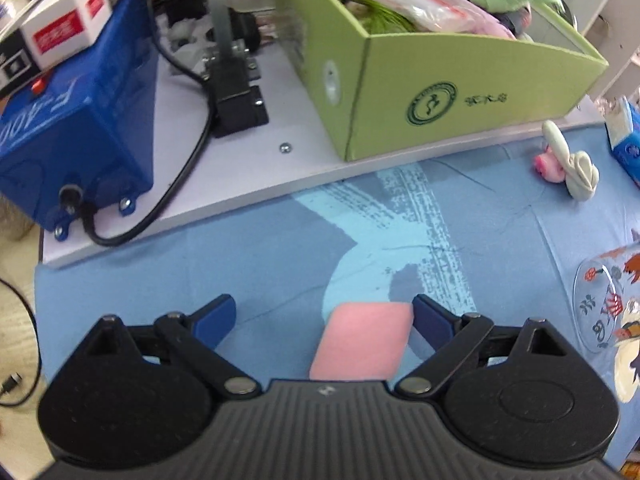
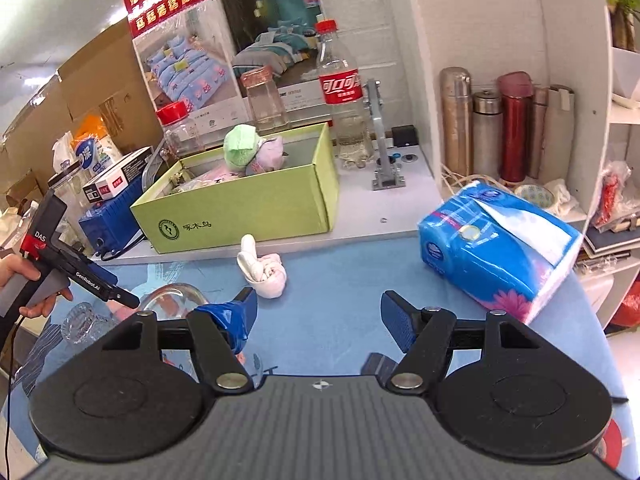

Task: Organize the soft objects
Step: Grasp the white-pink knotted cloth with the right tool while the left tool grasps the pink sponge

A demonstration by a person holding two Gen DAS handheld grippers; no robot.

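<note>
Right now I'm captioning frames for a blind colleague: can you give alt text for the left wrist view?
The left gripper hangs with open jaws over a blue cloth, a pink sponge lying between them beside the right-hand jaw. Beyond, a green box stuffed with soft things sits on a white board next to a blue machine.

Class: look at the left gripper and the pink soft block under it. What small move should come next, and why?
Probably shift the left gripper sideways to centre it over the pink block, then close. Its jaws stand wide open, and the block lies against the right-hand finger, leaving a gap on the other side. The green box already holds other soft things.
</note>
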